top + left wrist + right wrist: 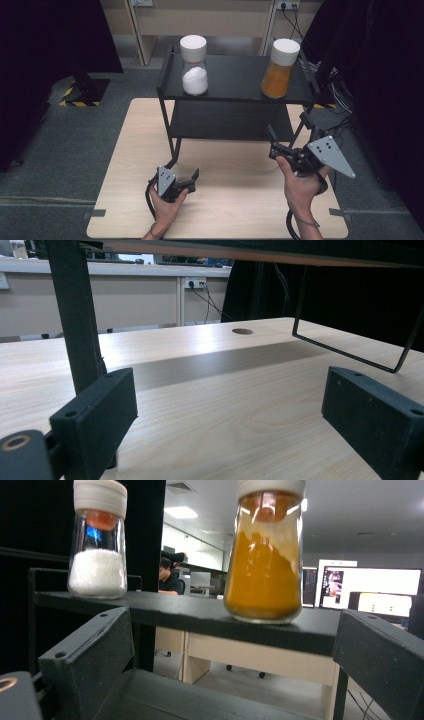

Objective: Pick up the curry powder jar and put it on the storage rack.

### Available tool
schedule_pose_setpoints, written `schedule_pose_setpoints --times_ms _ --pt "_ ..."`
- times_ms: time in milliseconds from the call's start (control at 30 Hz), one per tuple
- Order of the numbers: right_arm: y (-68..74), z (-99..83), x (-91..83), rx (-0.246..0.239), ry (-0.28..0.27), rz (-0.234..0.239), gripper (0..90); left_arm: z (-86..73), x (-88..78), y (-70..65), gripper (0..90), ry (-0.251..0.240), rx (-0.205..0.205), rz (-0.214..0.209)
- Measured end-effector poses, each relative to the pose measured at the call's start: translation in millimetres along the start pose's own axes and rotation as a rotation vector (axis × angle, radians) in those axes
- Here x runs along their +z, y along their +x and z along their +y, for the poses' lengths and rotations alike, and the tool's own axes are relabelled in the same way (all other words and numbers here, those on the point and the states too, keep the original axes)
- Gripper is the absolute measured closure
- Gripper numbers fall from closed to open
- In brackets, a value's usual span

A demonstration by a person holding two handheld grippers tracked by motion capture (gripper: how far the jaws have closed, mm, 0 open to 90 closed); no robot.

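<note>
A black two-tier shelf [235, 80] stands on a light wooden table [225, 210]. On its top board stand two white-capped glass jars, one with white grains [194, 67] at the left and one with orange powder [280, 70] at the right. My left gripper [191, 181] rests low over the table before the shelf's left front leg [75, 315]. Its jaws are open [230, 415] with bare tabletop between them. My right gripper [289, 131] is held in front of the shelf's right end, open [230, 665] and empty, looking up at the orange jar [263, 555] and the white jar [98, 545].
The shelf's lower board [230, 122] and thin wire leg [345, 352] lie close ahead of the grippers. The table has a small round hole [242, 331]. Grey carpet [60, 150] surrounds the table, with dark curtains at both sides.
</note>
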State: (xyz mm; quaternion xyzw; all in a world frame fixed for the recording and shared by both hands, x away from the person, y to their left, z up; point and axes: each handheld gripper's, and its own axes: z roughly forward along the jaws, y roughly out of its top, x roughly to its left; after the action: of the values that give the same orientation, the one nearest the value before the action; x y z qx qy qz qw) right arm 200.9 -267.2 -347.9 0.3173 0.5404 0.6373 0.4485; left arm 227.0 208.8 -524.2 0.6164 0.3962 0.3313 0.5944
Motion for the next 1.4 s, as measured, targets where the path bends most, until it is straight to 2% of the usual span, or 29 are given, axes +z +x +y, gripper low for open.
schedule_pose_setpoints --times_ms 1033,1267,1400 --pt "4.9 -51.2 -26.6 0.028 0.044 -0.015 3.2 0.0 0.1 0.0 6.6 0.000 0.001 0.000" --pt "4.3 -62.3 -30.5 0.037 0.077 -0.017 3.2 -0.1 0.2 -0.1 6.6 0.000 0.000 0.000" --pt "3.3 -75.2 -34.3 0.054 0.119 -0.016 3.2 0.0 0.1 0.0 6.6 0.000 0.000 0.000"
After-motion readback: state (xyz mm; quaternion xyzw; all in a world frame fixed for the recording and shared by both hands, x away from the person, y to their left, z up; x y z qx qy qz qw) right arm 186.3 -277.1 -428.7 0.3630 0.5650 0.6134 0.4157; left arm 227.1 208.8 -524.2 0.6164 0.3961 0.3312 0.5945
